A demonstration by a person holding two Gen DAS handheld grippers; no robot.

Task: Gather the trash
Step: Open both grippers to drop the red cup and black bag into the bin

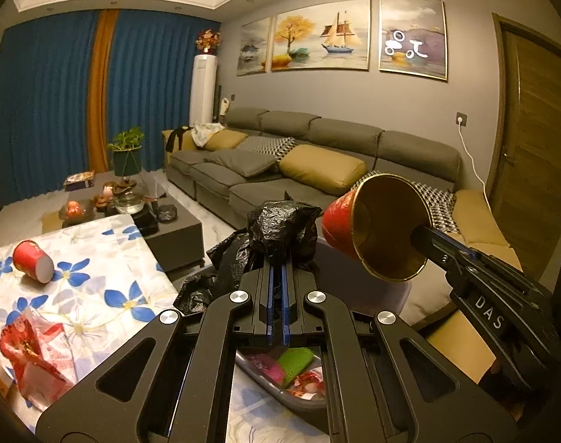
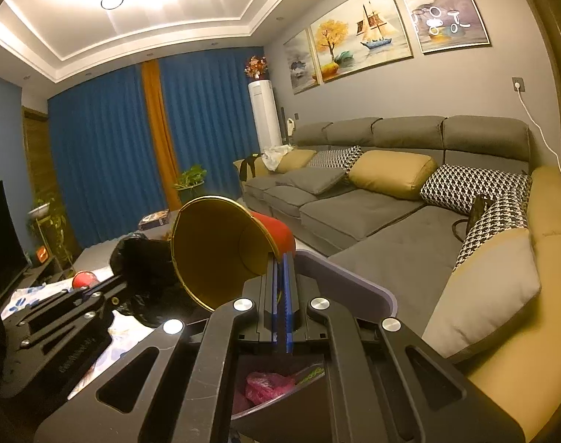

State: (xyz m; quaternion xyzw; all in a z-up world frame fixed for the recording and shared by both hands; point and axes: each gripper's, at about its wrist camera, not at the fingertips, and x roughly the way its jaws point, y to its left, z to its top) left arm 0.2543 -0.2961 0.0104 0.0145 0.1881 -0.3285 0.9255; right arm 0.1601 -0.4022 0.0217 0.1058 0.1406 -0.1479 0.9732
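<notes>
The left gripper (image 1: 276, 269) is clenched on a pinch of the black trash bag (image 1: 280, 227), lifting it just above the floral table (image 1: 107, 258), probably to keep the mouth within reach of the other hand. The right gripper (image 2: 280, 258) is clamped on the rim of a red paper cup (image 2: 225, 247), 1 pad inside the gold lining and 1 outside, so the cup hangs on its side beside the bag and off the table's right edge; this looks like the carry toward the bag, though the bag's opening cannot be made out.

Counted: 2 red cups, 1 held and 1 lying tipped cup (image 1: 33, 265) on the table's left part; 1 crumpled red wrapper (image 1: 33, 354) at the table's near left edge; 1 dark tray (image 1: 280, 373) of coloured scraps on the table under the left gripper; 1 bag
</notes>
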